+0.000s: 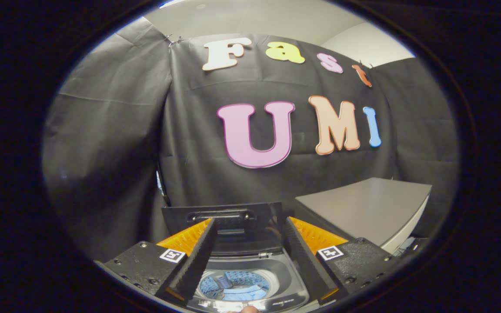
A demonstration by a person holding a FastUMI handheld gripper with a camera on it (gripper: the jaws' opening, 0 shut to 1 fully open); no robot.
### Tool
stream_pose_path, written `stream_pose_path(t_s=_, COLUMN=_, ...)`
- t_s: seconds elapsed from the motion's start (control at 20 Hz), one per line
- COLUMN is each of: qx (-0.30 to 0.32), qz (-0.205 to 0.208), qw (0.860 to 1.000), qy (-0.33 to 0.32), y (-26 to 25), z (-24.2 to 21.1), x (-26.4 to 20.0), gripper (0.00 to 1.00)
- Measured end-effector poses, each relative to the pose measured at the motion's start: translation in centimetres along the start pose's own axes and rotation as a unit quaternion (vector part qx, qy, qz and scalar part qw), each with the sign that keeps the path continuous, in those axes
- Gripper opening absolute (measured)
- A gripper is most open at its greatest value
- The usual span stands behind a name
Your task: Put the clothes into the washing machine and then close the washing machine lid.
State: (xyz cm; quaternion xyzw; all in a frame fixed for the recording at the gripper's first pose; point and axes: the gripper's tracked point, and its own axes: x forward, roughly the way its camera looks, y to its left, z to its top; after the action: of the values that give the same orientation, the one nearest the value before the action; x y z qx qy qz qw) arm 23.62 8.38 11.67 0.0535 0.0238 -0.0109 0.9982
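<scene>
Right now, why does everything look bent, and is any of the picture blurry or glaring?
In the gripper view, the fisheye lens bows the grey table and the booth's cloth wall; the open gripper and washing machine below it look sharp; its raised lid shows faint reflections; light is soft, darkening at the sides.

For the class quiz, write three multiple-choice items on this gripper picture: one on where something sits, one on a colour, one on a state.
1. Where does the washing machine sit relative to the fingers?
A. Between them and just ahead
B. Far off to one side
C. On the grey table

2. What colour are the clothes in the drum?
A. Red
B. Blue
C. White

3. How does the washing machine lid stand?
A. Shut flat
B. Taken off
C. Raised open

Answers:
1 A, the drum shows in the gap between both fingers.
2 B, blue fabric lies in the drum.
3 C, the dark lid stands upright behind the drum. The gripper is open, holding nothing.
</scene>
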Motion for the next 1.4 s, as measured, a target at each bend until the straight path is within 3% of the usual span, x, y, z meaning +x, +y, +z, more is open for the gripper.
stream_pose_path(t_s=0.25, qx=0.0, qz=-0.006, qw=0.999, qy=-0.041, y=-4.8, z=4.7, x=-1.4, gripper=0.95)
stream_pose_path(t_s=0.6, qx=0.004, qz=-0.076, qw=0.994, qy=-0.08, y=-14.6, z=7.4, x=-4.4, gripper=0.96)
stream_pose_path(t_s=1.1, qx=-0.003, qz=-0.162, qw=0.983, qy=-0.081, y=-25.1, z=5.7, x=-8.2, gripper=0.97)
stream_pose_path(t_s=1.4, qx=-0.015, qz=-0.148, qw=0.986, qy=-0.077, y=-26.9, z=3.8, x=-9.2, gripper=0.97)
